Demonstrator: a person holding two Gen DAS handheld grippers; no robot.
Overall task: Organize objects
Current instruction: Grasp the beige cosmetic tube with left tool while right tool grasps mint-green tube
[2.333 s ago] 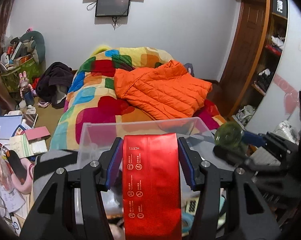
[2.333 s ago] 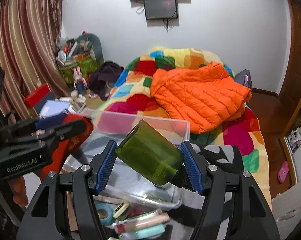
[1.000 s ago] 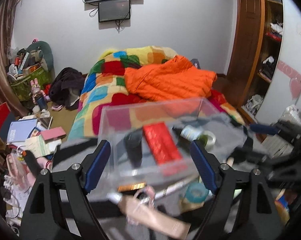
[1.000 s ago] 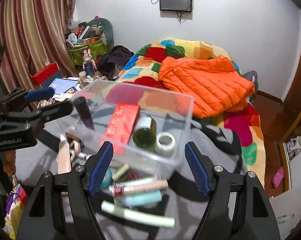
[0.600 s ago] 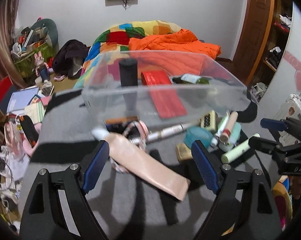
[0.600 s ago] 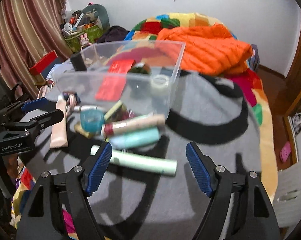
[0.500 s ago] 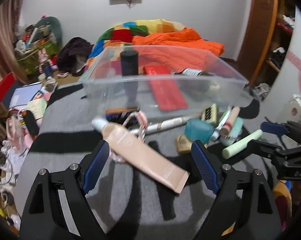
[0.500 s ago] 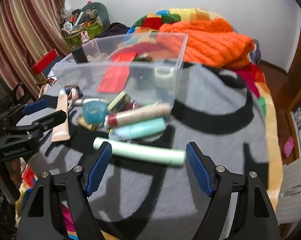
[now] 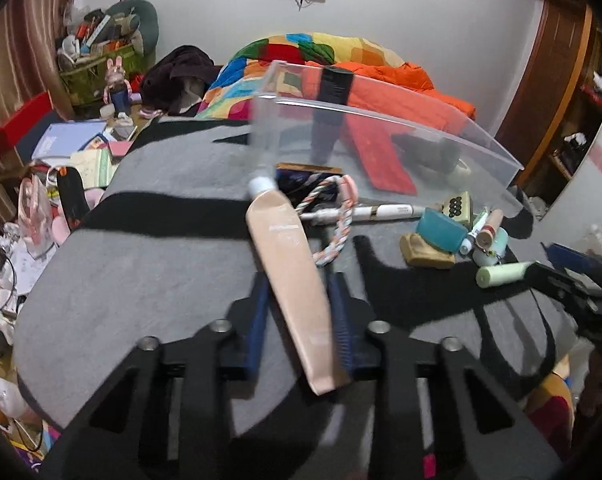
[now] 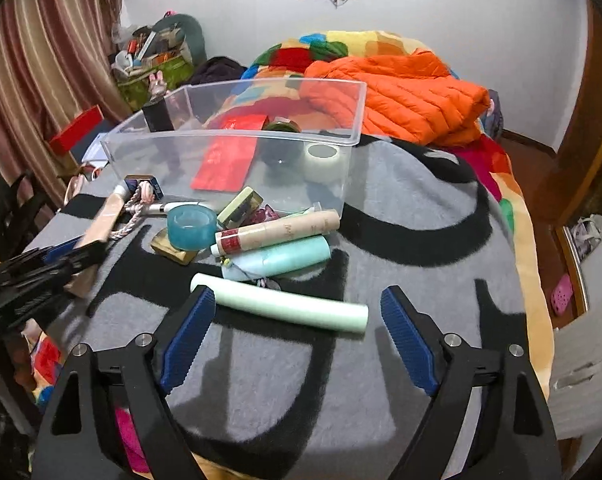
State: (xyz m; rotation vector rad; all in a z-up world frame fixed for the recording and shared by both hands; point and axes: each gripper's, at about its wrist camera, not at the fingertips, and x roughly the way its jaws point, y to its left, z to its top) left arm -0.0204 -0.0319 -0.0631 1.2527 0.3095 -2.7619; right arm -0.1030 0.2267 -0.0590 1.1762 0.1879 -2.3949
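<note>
My left gripper [image 9: 299,300] is shut on the lower half of a beige tube [image 9: 287,264] with a white cap, which lies on the grey and black blanket. My right gripper [image 10: 295,312] is open, its blue pads either side of a pale green tube [image 10: 279,306] on the blanket. A clear plastic bin [image 10: 237,136] behind holds a red packet [image 10: 229,156], a dark green jar [image 10: 279,148], a tape roll [image 10: 321,158] and a black cylinder [image 9: 333,100].
Between bin and grippers lie a teal tape roll [image 10: 191,226], a brown tube [image 10: 277,230], a mint bottle [image 10: 285,258], a twisted rope [image 9: 333,216] and a white pen [image 9: 365,212]. An orange jacket [image 10: 401,96] lies on the bed behind. Floor clutter is at left.
Both grippers have come down to the blanket. The left has closed on the beige tube. The right has moved over the pale green tube, still open.
</note>
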